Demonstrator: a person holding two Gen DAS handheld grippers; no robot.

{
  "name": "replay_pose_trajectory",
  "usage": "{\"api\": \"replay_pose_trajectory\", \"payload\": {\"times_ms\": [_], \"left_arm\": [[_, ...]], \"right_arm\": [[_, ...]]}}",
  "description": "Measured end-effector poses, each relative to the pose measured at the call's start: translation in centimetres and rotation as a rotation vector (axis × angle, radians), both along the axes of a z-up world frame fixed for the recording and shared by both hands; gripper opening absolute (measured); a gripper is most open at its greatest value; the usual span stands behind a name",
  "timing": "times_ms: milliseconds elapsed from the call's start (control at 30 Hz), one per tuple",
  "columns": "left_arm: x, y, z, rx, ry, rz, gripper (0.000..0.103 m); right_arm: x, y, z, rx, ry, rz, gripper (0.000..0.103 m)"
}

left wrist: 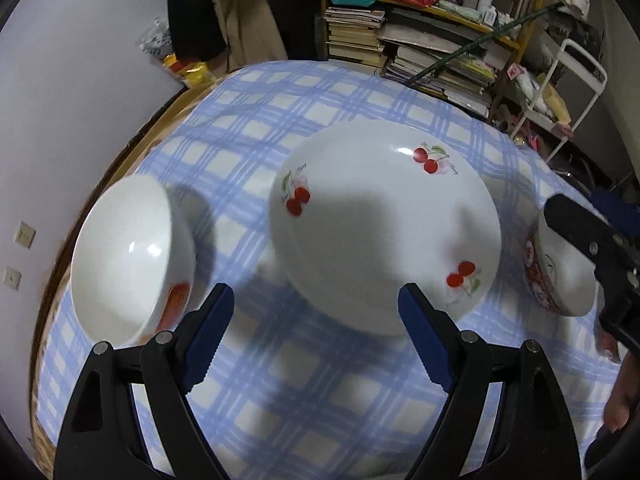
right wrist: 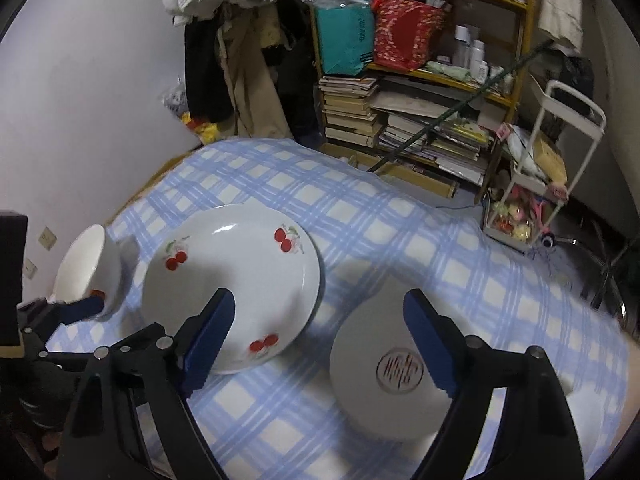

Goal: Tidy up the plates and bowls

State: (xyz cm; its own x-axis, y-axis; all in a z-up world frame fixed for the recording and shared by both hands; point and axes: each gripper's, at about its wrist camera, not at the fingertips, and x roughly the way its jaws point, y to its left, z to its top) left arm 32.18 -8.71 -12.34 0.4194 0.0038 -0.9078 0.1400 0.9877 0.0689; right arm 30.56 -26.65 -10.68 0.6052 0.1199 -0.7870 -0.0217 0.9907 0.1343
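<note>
Hovering over cherry plate [left wrist: 384, 236], dead ahead of my left gripper [left wrist: 316, 338], jaws spread, empty | white bowl [left wrist: 128, 264] just left | right gripper [right wrist: 318, 346] spread above bowl with red seal [right wrist: 390, 372], nothing pinched; I'd grab that first | blue checked cloth [left wrist: 320, 420] | cluttered bookshelf [right wrist: 420, 92] behind

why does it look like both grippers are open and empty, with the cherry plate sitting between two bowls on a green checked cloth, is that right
Nearly. The cloth is blue and white checked, not green, as the right wrist view shows. The rest holds: the left gripper and right gripper are open and empty, and the cherry plate sits between the white bowl and the red-patterned bowl.
</note>
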Motion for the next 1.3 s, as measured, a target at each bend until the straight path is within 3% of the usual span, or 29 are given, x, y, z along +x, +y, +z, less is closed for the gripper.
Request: {"api": "replay_pose_trajectory", "payload": {"times_ms": [300, 567, 733, 767, 800, 833, 1000, 1167, 1300], "left_arm": [[3.0, 0.5, -2.6, -0.029, 0.043, 0.028, 0.083], [4.2, 0.6, -3.9, -0.04, 0.057, 0.034, 0.083], [5.0, 1.3, -4.9, -0.067, 0.089, 0.045, 0.055], [5.0, 1.4, -4.8, -0.066, 0.081, 0.047, 0.05], [5.1, 1.5, -4.6, -0.063, 0.074, 0.045, 0.037], [5.2, 1.6, -4.5, -0.062, 0.072, 0.049, 0.034], [5.5, 3.1, -4.5, -0.151, 0.078, 0.078, 0.027], [5.1, 3.3, -4.0, -0.204, 0.017, 0.029, 0.027], [5.4, 3.6, -4.3, -0.221, 0.05, 0.018, 0.027]], "right_arm": [[5.0, 0.1, -2.5, 0.041, 0.093, 0.037, 0.079], [6.9, 0.7, -5.0, 0.044, 0.178, 0.063, 0.077], [8.5, 0.6, -6.3, 0.077, 0.247, 0.095, 0.059], [8.8, 0.5, -6.6, 0.089, 0.262, 0.095, 0.05], [9.1, 0.4, -6.9, 0.106, 0.281, 0.093, 0.044], [9.3, 0.3, -7.1, 0.114, 0.29, 0.094, 0.043], [10.0, 1.0, -8.0, 0.084, 0.338, 0.135, 0.017], [10.0, 0.9, -8.3, 0.077, 0.329, 0.117, 0.017], [9.6, 0.4, -8.3, 0.12, 0.306, 0.103, 0.017]]}}
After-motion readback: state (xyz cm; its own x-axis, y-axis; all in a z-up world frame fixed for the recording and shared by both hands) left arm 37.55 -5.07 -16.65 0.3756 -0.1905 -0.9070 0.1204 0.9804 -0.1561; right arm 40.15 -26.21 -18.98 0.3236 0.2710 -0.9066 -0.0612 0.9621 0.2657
